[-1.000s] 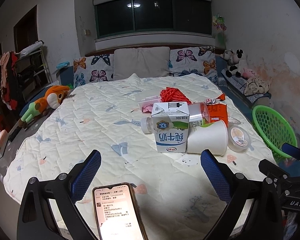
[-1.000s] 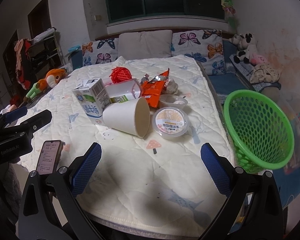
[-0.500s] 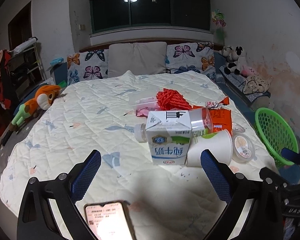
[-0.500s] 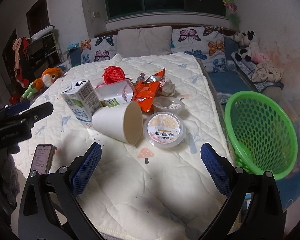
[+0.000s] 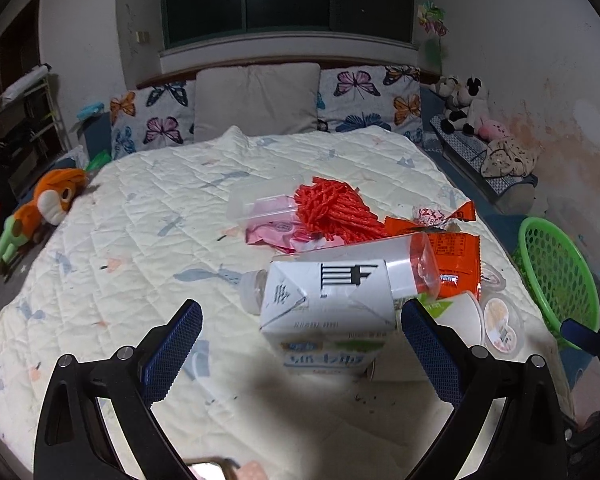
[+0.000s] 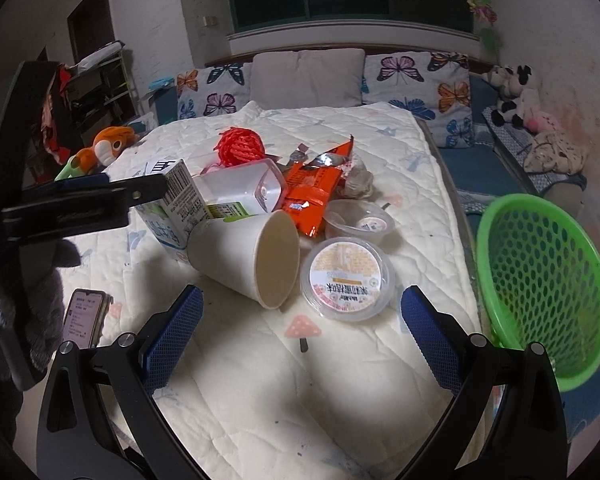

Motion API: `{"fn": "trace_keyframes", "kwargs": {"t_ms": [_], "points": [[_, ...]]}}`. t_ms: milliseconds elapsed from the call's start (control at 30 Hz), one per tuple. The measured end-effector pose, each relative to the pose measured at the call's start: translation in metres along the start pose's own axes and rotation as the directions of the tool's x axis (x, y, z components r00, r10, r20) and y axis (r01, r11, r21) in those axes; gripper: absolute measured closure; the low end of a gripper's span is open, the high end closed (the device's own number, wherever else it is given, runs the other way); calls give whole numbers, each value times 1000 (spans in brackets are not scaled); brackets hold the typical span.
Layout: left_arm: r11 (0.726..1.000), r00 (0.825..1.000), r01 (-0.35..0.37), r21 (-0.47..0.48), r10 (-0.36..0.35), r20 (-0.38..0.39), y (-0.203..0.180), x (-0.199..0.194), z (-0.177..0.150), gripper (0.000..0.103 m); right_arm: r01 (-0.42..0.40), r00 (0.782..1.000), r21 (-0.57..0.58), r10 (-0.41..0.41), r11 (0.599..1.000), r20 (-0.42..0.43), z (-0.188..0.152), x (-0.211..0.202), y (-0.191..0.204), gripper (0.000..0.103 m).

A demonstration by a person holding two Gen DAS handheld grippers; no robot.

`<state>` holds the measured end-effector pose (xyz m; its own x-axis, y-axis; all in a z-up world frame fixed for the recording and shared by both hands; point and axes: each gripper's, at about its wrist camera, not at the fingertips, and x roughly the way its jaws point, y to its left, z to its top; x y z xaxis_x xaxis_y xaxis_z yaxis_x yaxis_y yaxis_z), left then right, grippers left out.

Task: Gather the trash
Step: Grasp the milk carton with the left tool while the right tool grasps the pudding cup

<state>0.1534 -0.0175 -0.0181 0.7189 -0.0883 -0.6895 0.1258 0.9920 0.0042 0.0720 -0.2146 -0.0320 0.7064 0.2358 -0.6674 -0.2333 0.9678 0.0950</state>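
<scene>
The left gripper [image 5: 302, 344] stands wide open over the quilted bedspread [image 5: 148, 240], its blue, dimpled pads holding nothing; a boxy white milk carton [image 5: 326, 312] stands between the fingers, just ahead of the tips and not touched. Behind the carton lies a clear plastic bottle [image 5: 380, 268] on its side, then a glossy orange foil wrapper [image 5: 456, 252] and a bundle of red mesh netting [image 5: 336, 212]. A clear lidded tray [image 5: 260, 208] lies left of the netting.

The right gripper [image 6: 302, 316] is also spread wide and empty. Just ahead of its tips, a smooth white paper cup [image 6: 244, 256] lies tipped over, its round mouth facing the gripper, beside a round sealed jelly cup [image 6: 346, 278] touching it. A second jelly cup [image 6: 358, 220] sits behind. Right of the right finger, off the bed, is a green perforated plastic basket [image 6: 544, 280], tilted. A phone [image 6: 82, 318] lies left of the left finger.
</scene>
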Motion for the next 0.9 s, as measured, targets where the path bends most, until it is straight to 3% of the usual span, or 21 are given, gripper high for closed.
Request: {"fn": "trace_keyframes", "kwargs": {"t_ms": [233, 467, 733, 900], "points": [[998, 998, 56, -7, -57, -34, 4, 21, 8, 6, -33, 999, -6, 33, 999, -6, 6, 8, -9, 5], [996, 994, 93, 10, -92, -51, 0, 31, 6, 9, 6, 998, 29, -4, 1000, -59, 2, 29, -28, 10], [989, 985, 146, -12, -146, -90, 1, 42, 4, 40, 23, 995, 19, -21, 1000, -96, -3, 50, -33, 15], [989, 986, 146, -15, -147, -75, 2, 37, 3, 40, 22, 992, 39, -17, 999, -121, -2, 61, -36, 22]]}}
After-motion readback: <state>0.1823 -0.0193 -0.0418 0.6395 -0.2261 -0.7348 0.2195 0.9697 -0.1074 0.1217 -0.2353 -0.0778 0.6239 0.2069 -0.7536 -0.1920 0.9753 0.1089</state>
